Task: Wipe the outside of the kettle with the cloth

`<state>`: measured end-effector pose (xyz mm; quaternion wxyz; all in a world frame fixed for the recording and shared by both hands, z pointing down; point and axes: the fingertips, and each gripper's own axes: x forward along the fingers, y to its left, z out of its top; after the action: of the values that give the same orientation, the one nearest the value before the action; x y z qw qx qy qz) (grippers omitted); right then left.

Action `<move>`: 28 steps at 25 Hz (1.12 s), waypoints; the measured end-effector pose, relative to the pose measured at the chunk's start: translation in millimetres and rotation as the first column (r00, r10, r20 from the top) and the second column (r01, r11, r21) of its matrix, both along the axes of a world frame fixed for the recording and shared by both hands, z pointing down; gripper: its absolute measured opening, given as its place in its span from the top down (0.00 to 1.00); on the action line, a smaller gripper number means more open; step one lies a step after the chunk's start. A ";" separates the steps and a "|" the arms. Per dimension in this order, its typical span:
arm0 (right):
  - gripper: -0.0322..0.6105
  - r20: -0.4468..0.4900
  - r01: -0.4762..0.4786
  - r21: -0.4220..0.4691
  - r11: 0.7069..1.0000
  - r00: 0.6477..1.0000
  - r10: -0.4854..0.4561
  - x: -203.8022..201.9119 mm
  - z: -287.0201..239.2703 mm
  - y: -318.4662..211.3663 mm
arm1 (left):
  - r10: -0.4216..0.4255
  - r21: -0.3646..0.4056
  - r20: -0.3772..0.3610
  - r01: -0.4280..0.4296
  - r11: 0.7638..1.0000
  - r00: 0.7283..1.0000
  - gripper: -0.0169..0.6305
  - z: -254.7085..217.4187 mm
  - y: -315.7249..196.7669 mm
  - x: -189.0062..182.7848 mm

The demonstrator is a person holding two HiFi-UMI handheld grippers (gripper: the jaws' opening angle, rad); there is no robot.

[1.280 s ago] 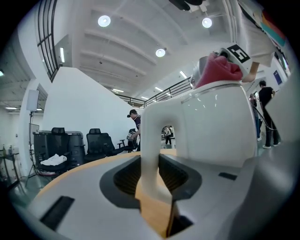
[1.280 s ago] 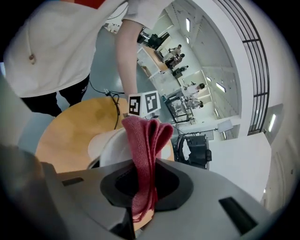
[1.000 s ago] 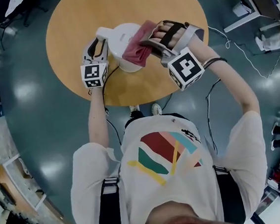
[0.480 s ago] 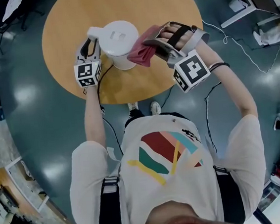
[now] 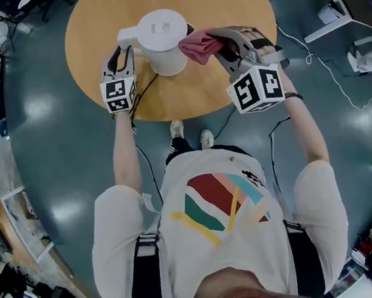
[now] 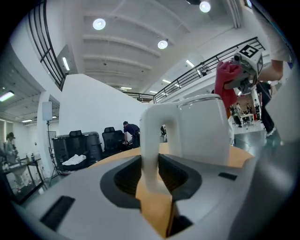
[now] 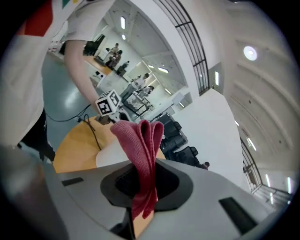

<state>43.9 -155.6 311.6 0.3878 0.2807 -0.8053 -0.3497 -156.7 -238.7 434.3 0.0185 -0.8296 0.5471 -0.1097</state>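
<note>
A white kettle (image 5: 161, 38) stands on the round wooden table (image 5: 223, 2). My left gripper (image 5: 122, 52) is shut on its handle (image 5: 128, 36) at the kettle's left. In the left gripper view the handle (image 6: 151, 140) runs up between the jaws, with the kettle body (image 6: 201, 129) behind. My right gripper (image 5: 220, 42) is shut on a folded red cloth (image 5: 196, 46) that touches the kettle's upper right side. In the right gripper view the cloth (image 7: 143, 150) sticks up out of the jaws in front of the kettle's white top (image 7: 108, 157).
A black cord (image 5: 141, 90) trails from the kettle toward the table's near edge (image 5: 169, 117). The person's shoes (image 5: 191, 134) stand just below that edge. White cables (image 5: 308, 53) lie on the grey floor at right.
The cloth has slid from the kettle's top round to its right side as my right gripper rolled and rose. My left gripper shifted a little with the handle still in it.
</note>
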 end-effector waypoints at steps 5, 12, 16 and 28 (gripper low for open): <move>0.88 0.168 -0.051 -0.102 0.993 0.983 0.068 20.0 4.4 25.1 | -0.084 0.005 0.012 0.084 0.996 0.996 0.74 1.3 56.9 7.1; 0.88 0.200 0.040 -0.119 0.992 0.980 -0.015 26.1 5.2 67.6 | -0.099 0.008 -0.040 0.099 0.995 0.994 0.78 0.0 127.5 42.8; 0.88 0.219 0.057 -0.131 0.990 0.975 -0.027 27.2 5.8 79.3 | -0.139 0.006 -0.032 0.139 0.990 0.990 0.78 6.8 147.2 49.3; 0.88 0.237 0.019 -0.196 0.980 0.971 0.029 18.0 26.0 80.3 | -0.035 -0.031 -0.175 0.030 0.999 0.984 0.62 -4.2 114.3 44.8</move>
<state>61.9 -75.3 337.6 0.3152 0.2829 -0.8759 -0.2310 -111.9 -124.4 430.1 -0.0434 -0.8273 0.5584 -0.0444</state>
